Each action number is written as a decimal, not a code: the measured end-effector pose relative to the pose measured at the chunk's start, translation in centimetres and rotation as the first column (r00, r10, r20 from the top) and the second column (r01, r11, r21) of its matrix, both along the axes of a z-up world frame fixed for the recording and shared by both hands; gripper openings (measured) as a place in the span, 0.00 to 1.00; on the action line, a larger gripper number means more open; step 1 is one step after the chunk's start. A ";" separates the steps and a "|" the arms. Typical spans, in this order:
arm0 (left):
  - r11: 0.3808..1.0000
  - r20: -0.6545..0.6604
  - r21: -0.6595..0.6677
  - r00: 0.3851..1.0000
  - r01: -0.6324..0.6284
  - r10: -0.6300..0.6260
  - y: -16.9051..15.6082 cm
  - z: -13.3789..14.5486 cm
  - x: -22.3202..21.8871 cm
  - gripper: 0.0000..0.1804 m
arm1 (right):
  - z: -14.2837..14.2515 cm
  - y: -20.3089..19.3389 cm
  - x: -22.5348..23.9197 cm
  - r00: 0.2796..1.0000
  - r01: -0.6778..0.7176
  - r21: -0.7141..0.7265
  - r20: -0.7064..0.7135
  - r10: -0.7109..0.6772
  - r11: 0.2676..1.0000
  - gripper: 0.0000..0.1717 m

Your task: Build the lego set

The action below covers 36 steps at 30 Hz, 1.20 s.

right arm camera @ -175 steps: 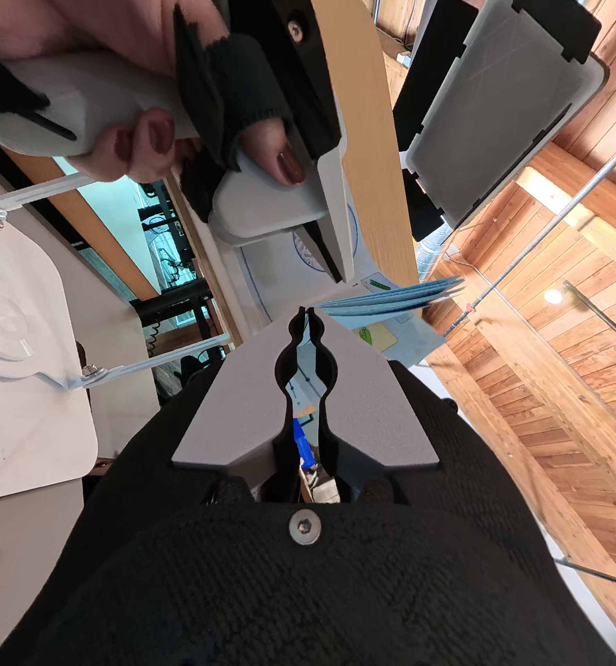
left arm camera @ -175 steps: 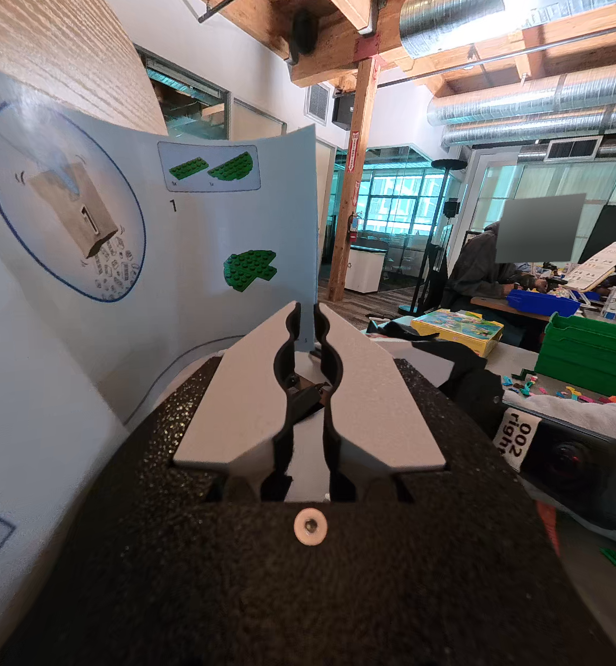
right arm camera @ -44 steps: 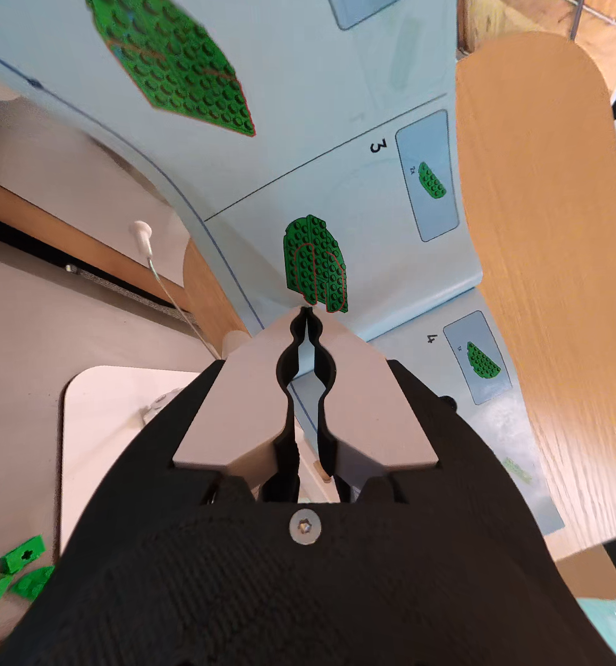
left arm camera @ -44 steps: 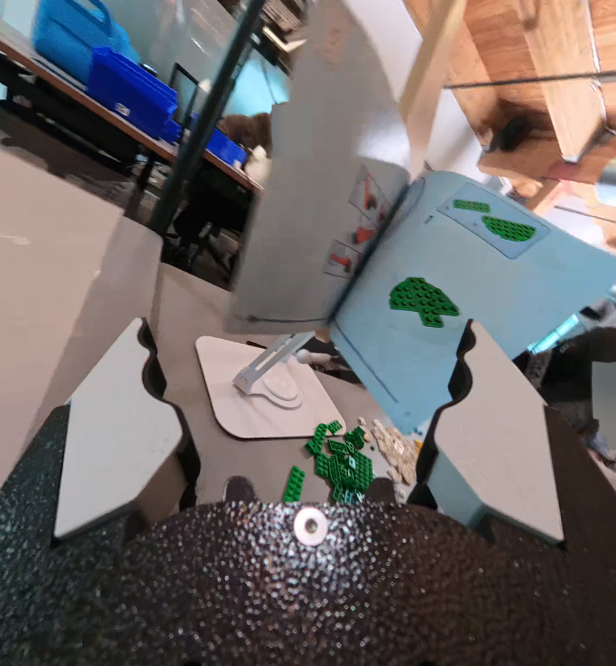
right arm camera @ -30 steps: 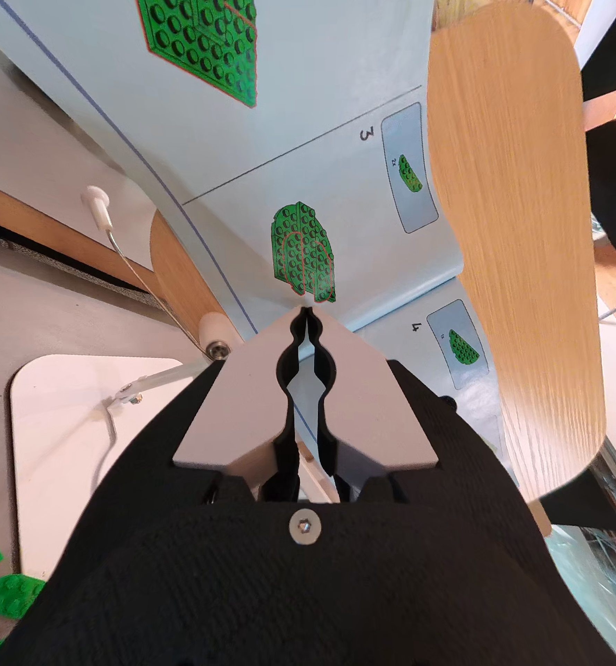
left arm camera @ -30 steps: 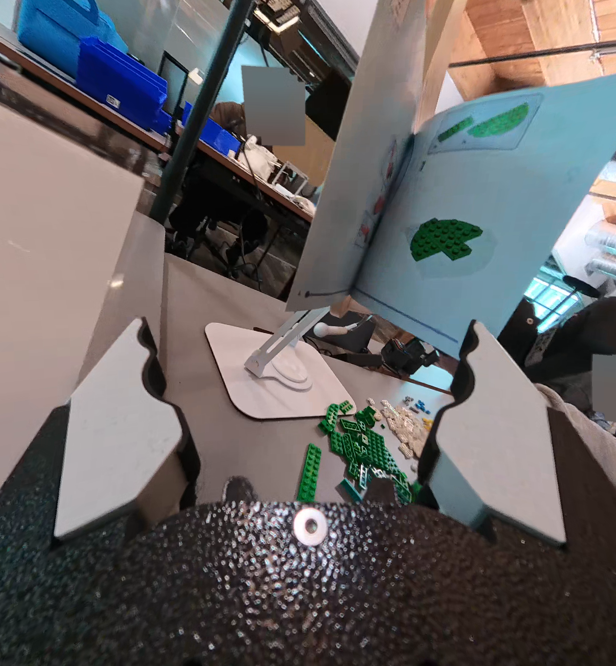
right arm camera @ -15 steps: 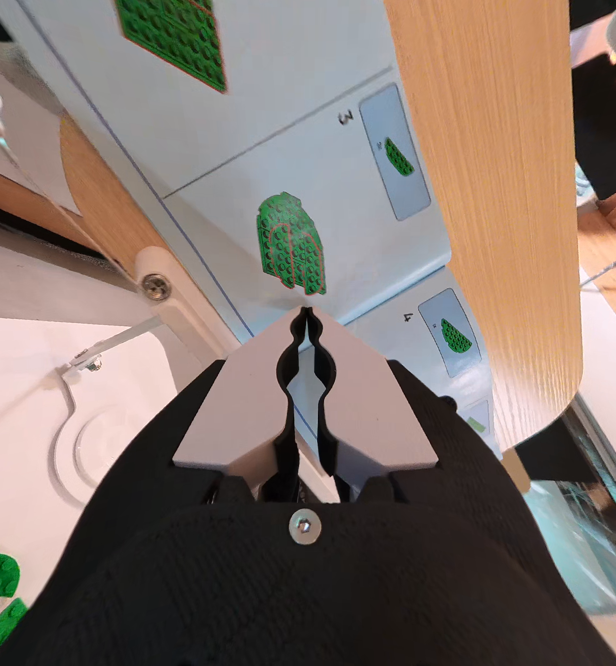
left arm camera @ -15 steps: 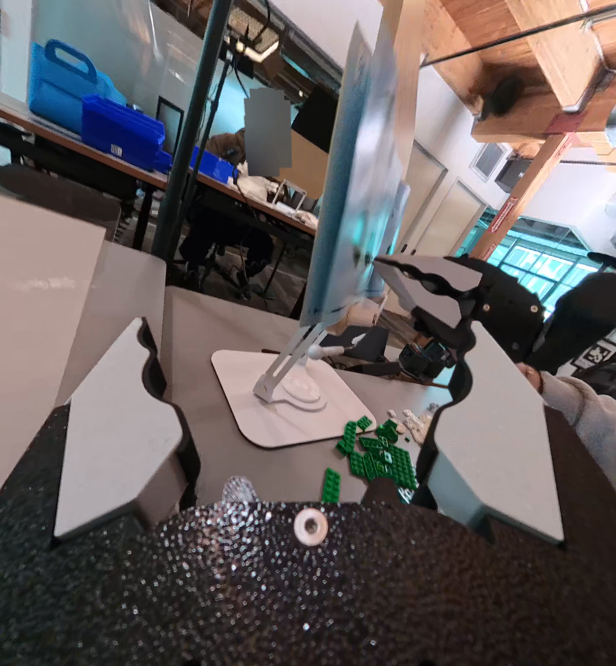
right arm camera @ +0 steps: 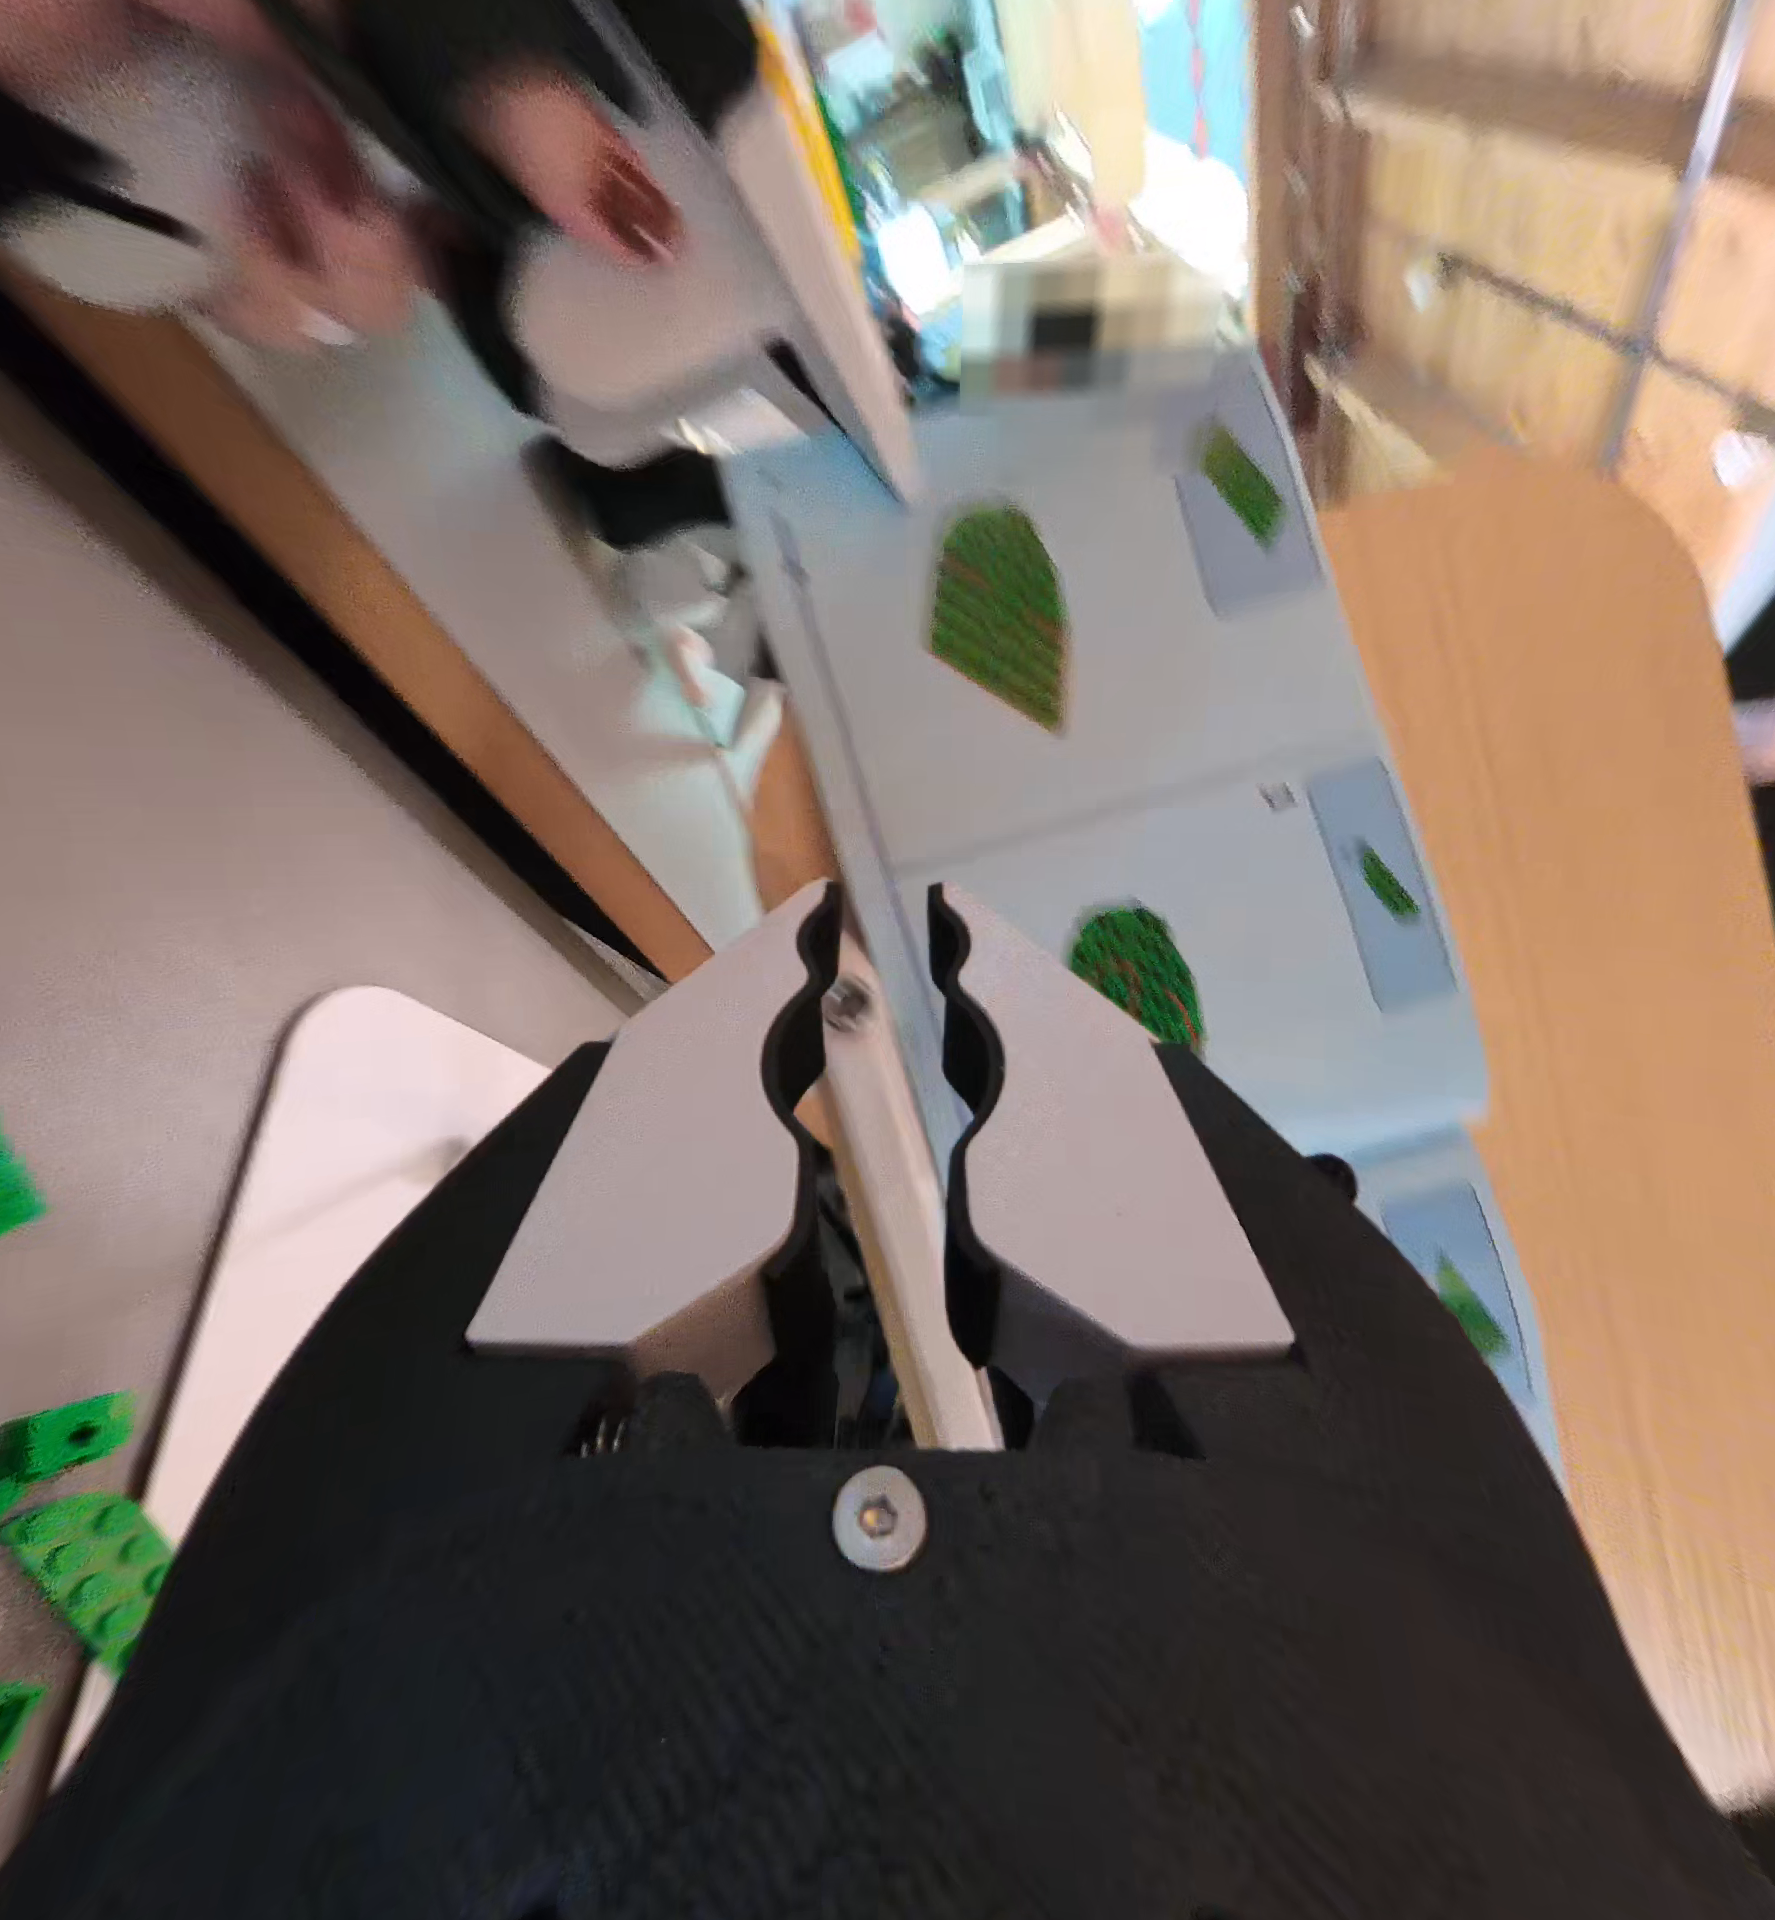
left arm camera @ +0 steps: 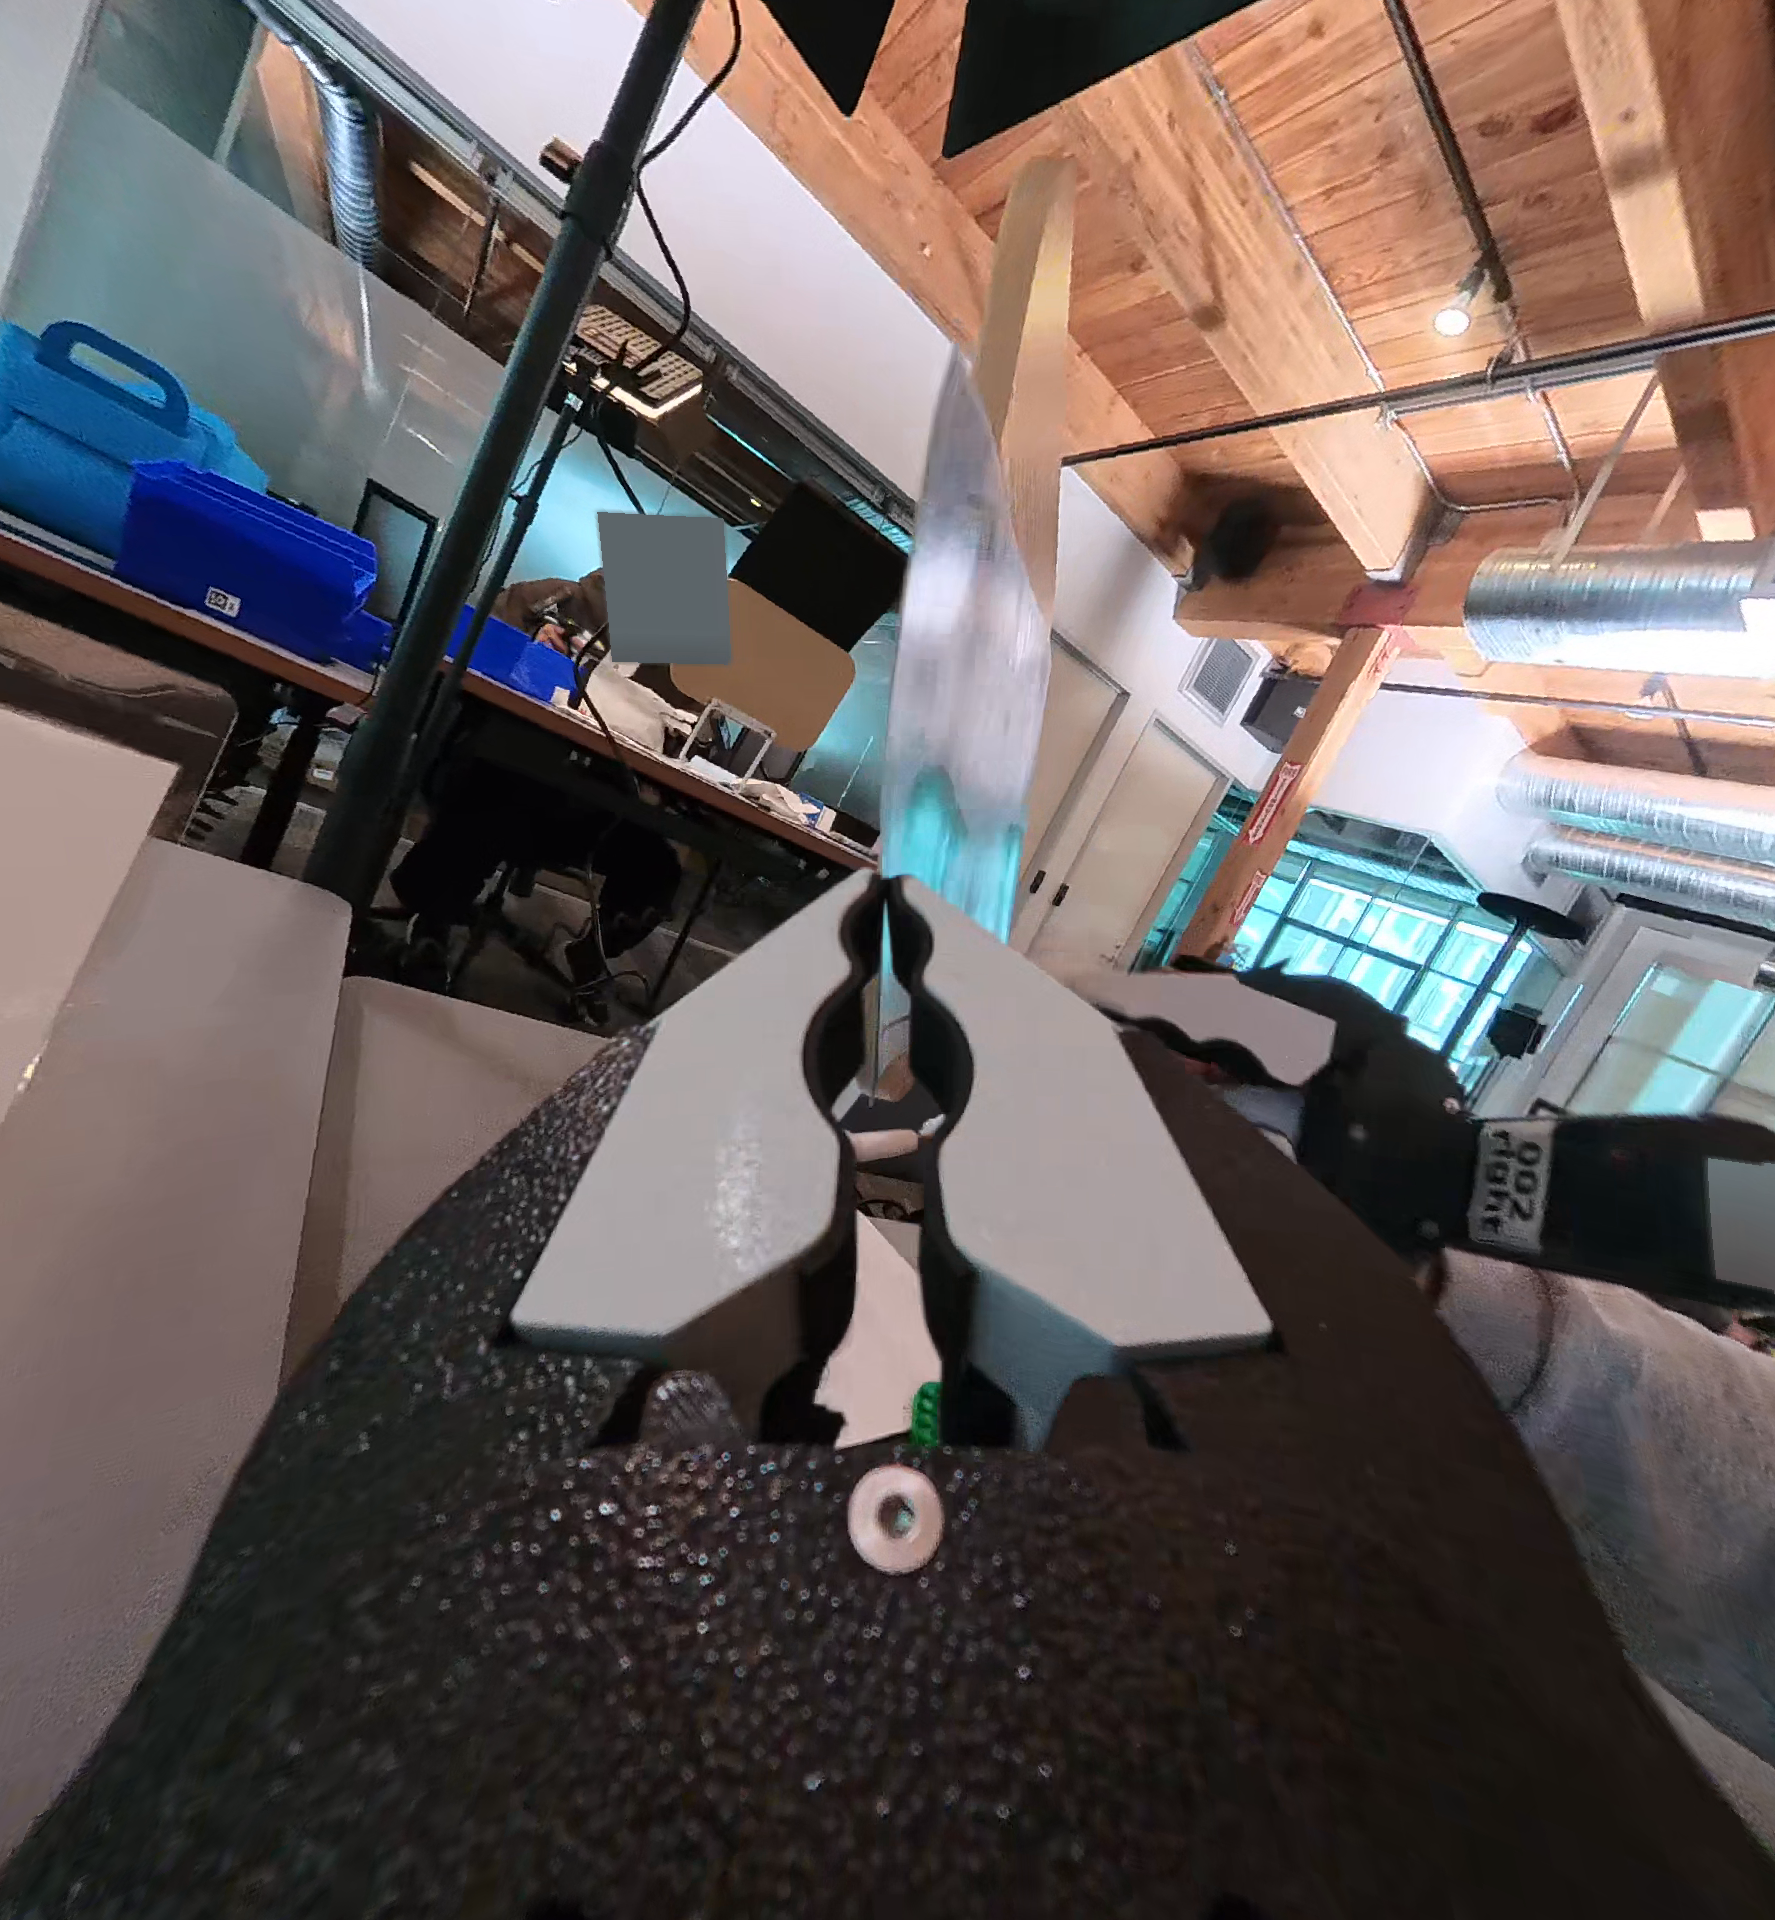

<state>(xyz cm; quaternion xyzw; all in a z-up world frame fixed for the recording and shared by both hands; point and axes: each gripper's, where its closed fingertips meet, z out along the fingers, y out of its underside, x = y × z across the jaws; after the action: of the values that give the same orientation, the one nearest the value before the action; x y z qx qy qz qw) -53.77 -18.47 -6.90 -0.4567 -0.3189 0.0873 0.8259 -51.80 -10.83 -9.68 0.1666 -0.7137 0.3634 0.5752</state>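
Pinching the edge-on page of the pale blue instruction booklet (left arm camera: 950, 665) on its wooden stand board (right arm camera: 1548, 831), the left gripper (left arm camera: 885, 883) had its tips closed on thin paper. The right gripper (right arm camera: 883, 899) stood narrowly parted astride the booklet's edge, pads apparently not pressing. Such a sheet was judged light, limp and tearable, best taken near a free margin.

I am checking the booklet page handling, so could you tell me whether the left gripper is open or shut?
Shut: the left gripper's fingertips meet on the edge-on booklet page.
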 end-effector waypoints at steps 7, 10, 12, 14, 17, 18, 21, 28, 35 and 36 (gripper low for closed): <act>0.999 -0.021 -0.035 1.000 -0.015 0.015 0.2 0.0 0.1 0.00 | -3.2 -2.8 -0.2 0.992 0.077 0.225 -0.112 -0.053 0.971 0.18; 0.998 -0.030 -0.049 0.999 -0.030 0.028 0.2 0.0 0.0 0.00 | -2.9 -2.8 -1.5 0.968 0.185 0.249 -0.214 -0.132 0.951 0.14; 0.997 -0.039 -0.063 0.998 -0.046 0.044 0.2 0.1 0.0 0.00 | -2.6 -2.9 -1.7 0.955 0.215 0.246 -0.257 -0.150 0.945 0.03; 0.995 -0.045 -0.077 0.997 -0.069 0.066 0.1 0.1 -0.1 0.00 | -1.9 -3.0 -1.4 0.952 0.200 0.180 -0.269 -0.147 0.963 0.00; 0.988 -0.057 -0.099 0.992 -0.120 0.115 0.1 0.1 -0.4 0.00 | -1.5 -3.0 -1.1 0.976 0.124 0.048 -0.188 -0.113 0.991 0.00; 0.985 -0.062 -0.108 0.990 -0.136 0.129 0.1 0.1 -0.5 0.00 | -1.3 -2.9 -0.9 0.976 0.109 0.012 -0.190 -0.104 0.994 0.00; 0.978 -0.084 -0.130 0.985 -0.164 0.154 0.3 0.3 -0.6 0.00 | -0.2 -2.6 -0.7 0.976 0.079 -0.109 -0.192 -0.099 0.991 0.00; 0.976 -0.116 -0.135 0.981 -0.172 0.157 0.1 0.7 -0.1 0.00 | 2.3 -1.3 -1.3 0.989 0.112 -0.405 -0.047 -0.143 0.907 0.00; 0.986 -0.120 -0.136 0.989 -0.101 0.084 0.0 0.1 0.7 0.00 | 3.2 -0.2 -2.1 0.978 0.199 -0.537 0.061 -0.198 0.820 0.01; 0.987 -0.118 -0.135 0.990 -0.091 0.075 0.0 0.1 0.8 0.00 | 3.2 -0.2 -2.1 0.978 0.201 -0.545 0.073 -0.193 0.814 0.01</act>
<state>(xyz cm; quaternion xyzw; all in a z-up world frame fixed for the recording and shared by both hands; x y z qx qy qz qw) -52.97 -18.48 -6.83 -0.4942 -0.2837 0.1696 0.8040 -53.94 -11.02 -6.49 -0.0828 -0.5969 0.4924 0.6280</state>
